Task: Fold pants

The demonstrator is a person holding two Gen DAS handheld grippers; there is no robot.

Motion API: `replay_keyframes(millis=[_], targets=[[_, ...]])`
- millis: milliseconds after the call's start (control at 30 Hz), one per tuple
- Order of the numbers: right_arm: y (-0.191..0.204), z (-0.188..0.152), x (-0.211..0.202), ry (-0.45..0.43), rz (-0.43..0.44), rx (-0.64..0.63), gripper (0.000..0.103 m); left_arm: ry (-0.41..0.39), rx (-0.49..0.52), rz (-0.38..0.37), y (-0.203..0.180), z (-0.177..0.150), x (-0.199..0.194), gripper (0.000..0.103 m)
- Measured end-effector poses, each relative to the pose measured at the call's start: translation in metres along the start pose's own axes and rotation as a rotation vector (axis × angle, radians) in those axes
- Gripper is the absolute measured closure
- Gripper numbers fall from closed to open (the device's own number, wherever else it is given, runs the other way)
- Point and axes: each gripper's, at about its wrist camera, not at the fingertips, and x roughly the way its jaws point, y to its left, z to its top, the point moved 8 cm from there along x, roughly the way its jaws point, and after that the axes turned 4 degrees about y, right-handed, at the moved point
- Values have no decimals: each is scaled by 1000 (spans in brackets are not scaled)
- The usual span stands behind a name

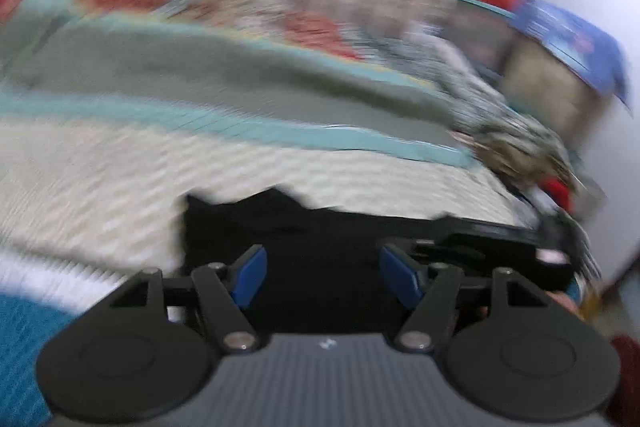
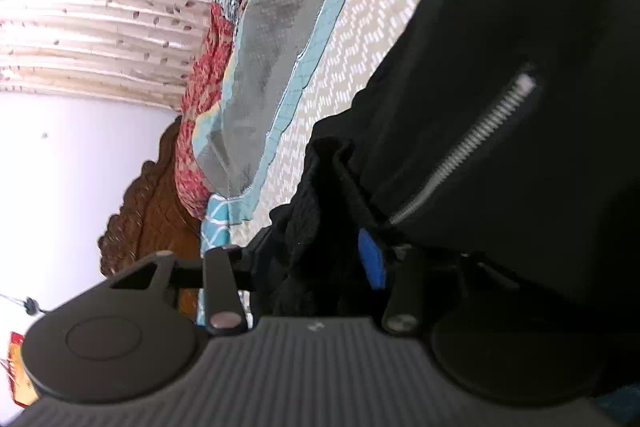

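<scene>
Over on the bed (image 1: 120,187), left claw (image 1: 322,277) hangs open, empty, above the black pants (image 1: 320,227). Right claw (image 2: 316,267) has waistband fabric bunched between its jaws; can't tell if it's pinching. I'd smooth before creasing.

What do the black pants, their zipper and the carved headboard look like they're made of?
Black pants: soft matte fabric, judging by the limp folds. Zipper: probably metal, with shiny silver teeth. Carved headboard: likely varnished wood, brown and glossy.
</scene>
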Motion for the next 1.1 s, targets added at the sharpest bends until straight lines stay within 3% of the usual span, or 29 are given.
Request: replay_keyframes(millis=[167,200,233,267,333,533,633,700,767,900,933,1000,1033,1100], targets=[[11,-3,24,29,-151,-156,50,33,-259,35,69,-18,-5,38],[15,-4,29,33,-191,-200,56,36,-288,40,78,-20,-6,38],[19,-5,34,41,-215,-234,78,39,-310,43,84,-18,-6,38],[26,-6,37,54,-216,-253,86,39,-330,43,89,-14,-4,38],[45,-2,34,34,-177,-265,90,32,-355,34,95,-12,-5,38],[110,38,-41,-219,-49,-334,90,20,-349,11,94,-5,-3,37],[111,52,-97,-358,-50,-373,90,34,-341,-2,87,-4,6,35],[92,55,-126,-415,-78,-365,90,56,-325,-15,78,-3,17,35],[61,53,-133,-405,-113,-327,89,84,-292,-32,64,0,30,35],[-29,43,-116,-307,-357,-220,82,131,-184,-58,26,7,55,35],[-42,40,-116,-301,-382,-195,78,139,-153,-61,16,9,60,35],[-51,38,-127,-320,-334,-153,70,151,-94,-64,-2,11,68,35],[-50,38,-137,-339,-321,-144,60,157,-71,-70,-11,12,72,35],[-40,42,-153,-409,-332,-181,59,168,-32,-88,-27,13,80,35]])
